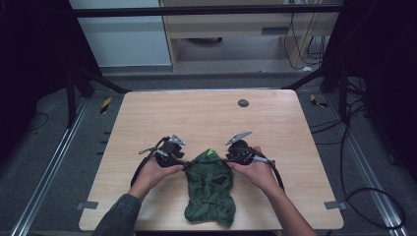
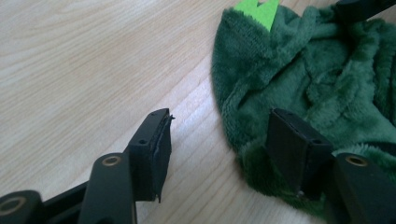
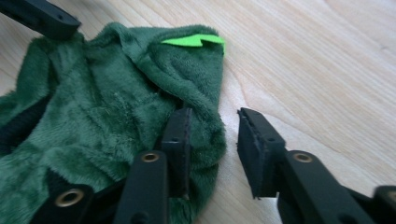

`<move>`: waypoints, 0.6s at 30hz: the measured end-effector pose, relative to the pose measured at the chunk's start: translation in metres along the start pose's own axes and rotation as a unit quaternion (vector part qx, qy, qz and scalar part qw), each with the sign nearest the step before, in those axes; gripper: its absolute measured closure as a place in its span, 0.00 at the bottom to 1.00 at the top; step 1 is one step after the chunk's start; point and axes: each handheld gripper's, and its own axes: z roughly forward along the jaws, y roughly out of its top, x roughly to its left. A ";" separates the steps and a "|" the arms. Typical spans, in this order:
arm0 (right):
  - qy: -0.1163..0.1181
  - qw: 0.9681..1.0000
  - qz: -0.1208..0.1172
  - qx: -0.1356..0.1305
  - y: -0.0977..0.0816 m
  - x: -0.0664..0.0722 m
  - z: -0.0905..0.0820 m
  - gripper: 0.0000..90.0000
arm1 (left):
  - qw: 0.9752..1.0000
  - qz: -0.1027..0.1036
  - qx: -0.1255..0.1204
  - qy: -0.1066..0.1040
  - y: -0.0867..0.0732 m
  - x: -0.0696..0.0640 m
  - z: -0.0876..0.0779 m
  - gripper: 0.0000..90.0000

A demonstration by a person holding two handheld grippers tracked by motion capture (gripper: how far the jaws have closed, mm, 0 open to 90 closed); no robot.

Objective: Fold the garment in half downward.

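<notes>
Seemingly the step in hand is taking hold of a green plush garment (image 1: 210, 189) at its two far corners. From the high view, it lies crumpled on the near middle of the wooden table (image 1: 206, 115), with a bright green tag (image 1: 210, 153) at its far end. The person's left tool (image 1: 184, 164) sits at the garment's far left edge and the right tool (image 1: 227, 161) at its far right edge, each held by a hand coming up from the near side. A small dark disc (image 1: 243, 103) lies well apart on the far part of the table.

Through the left gripper view, the left tool (image 2: 224, 140) has its jaws apart: one rests over bare wood, the other over the fleece, so the cloth's rounded edge lies between them, not yet pinched. The bright green tag (image 2: 258, 10) shows at the far end.

Through the right gripper view, the right tool (image 3: 212, 140) is likewise spread, one jaw on the plush, the other over the table, straddling the fabric's edge. The tip of the left tool (image 3: 44, 18) shows at the far side.

Judging from this, the next move calls for closing both tools on the edges together, deep enough to catch the thick pile, which could slip from a shallow bite.
</notes>
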 end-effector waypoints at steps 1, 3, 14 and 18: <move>0.000 1.000 0.000 0.002 0.000 0.000 0.002 0.68 | 1.000 -0.002 0.000 0.001 -0.001 0.000 0.000 0.46; -0.001 1.000 0.007 0.010 -0.001 0.002 0.007 0.66 | 1.000 -0.012 0.001 -0.011 -0.004 -0.002 0.002 0.45; -0.005 1.000 -0.006 0.020 -0.007 0.004 0.012 0.78 | 0.999 -0.008 0.023 -0.036 -0.001 -0.007 0.016 0.63; 0.009 1.000 -0.010 0.019 -0.009 0.004 0.012 0.92 | 0.998 0.002 0.025 -0.049 0.001 -0.011 0.019 0.84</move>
